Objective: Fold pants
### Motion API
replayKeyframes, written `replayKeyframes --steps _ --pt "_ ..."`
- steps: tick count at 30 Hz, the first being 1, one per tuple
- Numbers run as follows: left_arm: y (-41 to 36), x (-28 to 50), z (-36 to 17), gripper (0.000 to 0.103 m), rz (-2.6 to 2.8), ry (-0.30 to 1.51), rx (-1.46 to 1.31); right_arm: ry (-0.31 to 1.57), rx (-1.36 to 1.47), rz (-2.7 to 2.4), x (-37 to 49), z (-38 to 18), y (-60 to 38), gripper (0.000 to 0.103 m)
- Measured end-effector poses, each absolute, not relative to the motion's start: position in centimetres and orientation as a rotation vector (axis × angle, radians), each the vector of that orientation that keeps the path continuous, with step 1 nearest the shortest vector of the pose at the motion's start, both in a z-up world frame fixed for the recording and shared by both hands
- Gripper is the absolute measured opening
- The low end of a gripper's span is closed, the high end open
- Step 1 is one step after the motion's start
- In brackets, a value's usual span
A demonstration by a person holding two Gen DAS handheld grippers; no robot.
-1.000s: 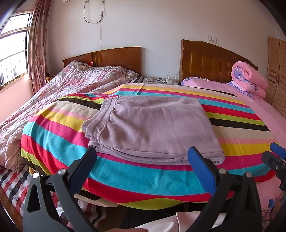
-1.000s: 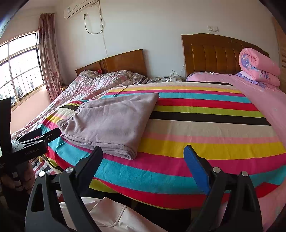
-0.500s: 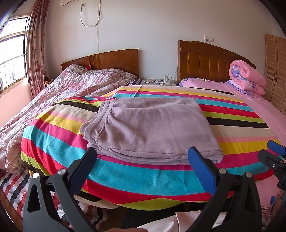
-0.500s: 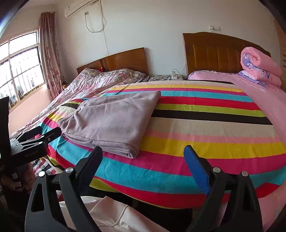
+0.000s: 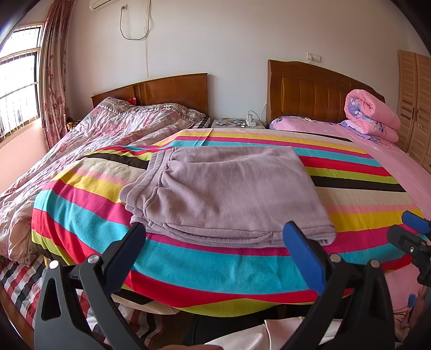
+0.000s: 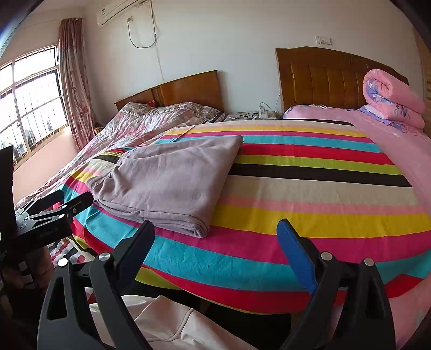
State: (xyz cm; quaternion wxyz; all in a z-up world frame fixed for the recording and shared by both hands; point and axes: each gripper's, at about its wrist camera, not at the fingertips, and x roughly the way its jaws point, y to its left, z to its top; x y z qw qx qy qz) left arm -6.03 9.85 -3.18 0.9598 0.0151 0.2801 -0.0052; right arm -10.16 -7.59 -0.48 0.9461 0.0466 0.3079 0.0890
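A home bedroom: two beds with wooden headboards [image 5: 309, 88] stood side by side against a white wall, one under a striped blanket [image 5: 350, 188], the other under a rumpled quilt [image 5: 107, 129]. A rolled pink duvet [image 5: 371, 113], floral curtain [image 6: 76, 80], barred window [image 6: 29, 102], wall air conditioner [image 6: 118, 10] and wardrobe [image 5: 414, 102] completed the room.

The folded mauve fleece pants [image 5: 226, 193] lie on the striped fleece blanket [image 5: 204, 272], toward its left side, waistband to the left. Behind the blanket a small bedside table [image 5: 237, 123] stands between two wooden headboards [image 5: 309, 91]. A rolled pink floral quilt [image 5: 371, 115] rests at the far right.
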Motion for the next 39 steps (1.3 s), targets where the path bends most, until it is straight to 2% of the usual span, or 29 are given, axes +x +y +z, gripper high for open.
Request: replayKeyframes --steps 39 --pt "9.77 -6.06 -2.98 0.102 -0.008 0.561 0.04 0.64 0.106 0.181 -9.96 -0.82 -7.71 0.089"
